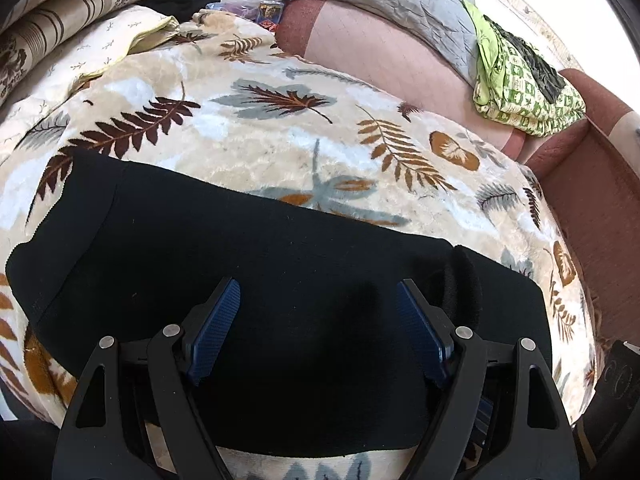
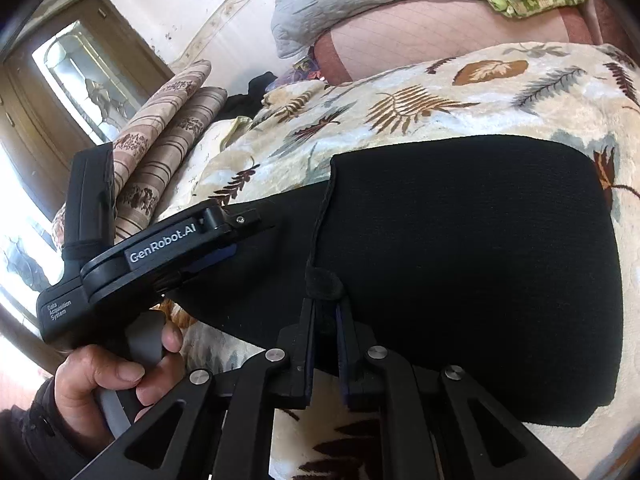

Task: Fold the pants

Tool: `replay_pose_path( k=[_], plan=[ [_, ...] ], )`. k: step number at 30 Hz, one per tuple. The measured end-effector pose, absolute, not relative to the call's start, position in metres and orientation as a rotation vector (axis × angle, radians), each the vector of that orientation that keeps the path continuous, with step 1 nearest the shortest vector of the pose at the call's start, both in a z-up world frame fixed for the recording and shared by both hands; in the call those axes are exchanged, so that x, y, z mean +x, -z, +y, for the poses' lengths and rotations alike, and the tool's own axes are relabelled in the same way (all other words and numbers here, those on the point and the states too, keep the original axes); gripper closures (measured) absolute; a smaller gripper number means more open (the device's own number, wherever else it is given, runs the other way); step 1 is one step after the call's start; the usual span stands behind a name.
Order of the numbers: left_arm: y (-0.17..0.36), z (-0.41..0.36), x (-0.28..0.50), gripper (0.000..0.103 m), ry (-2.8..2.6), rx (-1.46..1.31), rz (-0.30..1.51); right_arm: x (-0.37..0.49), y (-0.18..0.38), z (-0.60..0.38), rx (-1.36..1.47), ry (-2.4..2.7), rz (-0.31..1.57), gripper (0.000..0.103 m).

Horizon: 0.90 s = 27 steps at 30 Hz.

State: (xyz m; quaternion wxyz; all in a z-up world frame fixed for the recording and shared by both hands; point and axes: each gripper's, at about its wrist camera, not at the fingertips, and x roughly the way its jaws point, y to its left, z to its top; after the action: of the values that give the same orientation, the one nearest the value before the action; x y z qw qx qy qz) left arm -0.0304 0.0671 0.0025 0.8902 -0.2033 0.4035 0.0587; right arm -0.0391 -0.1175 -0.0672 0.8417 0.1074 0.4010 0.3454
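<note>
Black pants [image 1: 260, 300] spread over a leaf-print blanket [image 1: 280, 140]. Left gripper [image 1: 318, 296] wide open, grasping nothing. Right gripper [image 2: 325, 306] pinched onto a pants fold.

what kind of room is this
Probably a home bedroom or living room: a plush cream leaf-print blanket covers a bed or sofa, with a grey quilted pillow and striped rolled cushions.

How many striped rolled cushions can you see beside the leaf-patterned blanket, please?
2. One striped cushion lies nearer the wall, the second striped cushion right beside it, next to the leaf-patterned blanket. Others may be hidden beyond the frame's edge.
</note>
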Motion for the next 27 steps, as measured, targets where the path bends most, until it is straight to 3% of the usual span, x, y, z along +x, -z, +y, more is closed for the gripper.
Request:
replay_pose_path(
  k=[12, 15, 17, 22, 27],
  plan=[
    [0.001, 0.067, -0.031, 0.023, -0.116, -0.444, 0.839, -0.046, 0.065, -0.113, 0.165, -0.719, 0.805, 0.091],
    [0.003, 0.069, -0.030, 0.023, -0.114, -0.453, 0.836, -0.053, 0.064, -0.110, 0.135, -0.725, 0.781, 0.083],
    [0.003, 0.069, -0.030, 0.023, -0.114, -0.449, 0.838, -0.059, 0.061, -0.108, 0.110, -0.748, 0.766, 0.069],
    [0.001, 0.073, -0.032, 0.022, -0.100, -0.476, 0.821, -0.077, 0.048, -0.115, 0.101, -0.833, 0.738, 0.068],
    [-0.012, 0.067, -0.035, 0.022, 0.019, -0.509, 0.761, -0.090, 0.014, -0.173, 0.085, -0.684, 0.562, 0.068]
  ],
)
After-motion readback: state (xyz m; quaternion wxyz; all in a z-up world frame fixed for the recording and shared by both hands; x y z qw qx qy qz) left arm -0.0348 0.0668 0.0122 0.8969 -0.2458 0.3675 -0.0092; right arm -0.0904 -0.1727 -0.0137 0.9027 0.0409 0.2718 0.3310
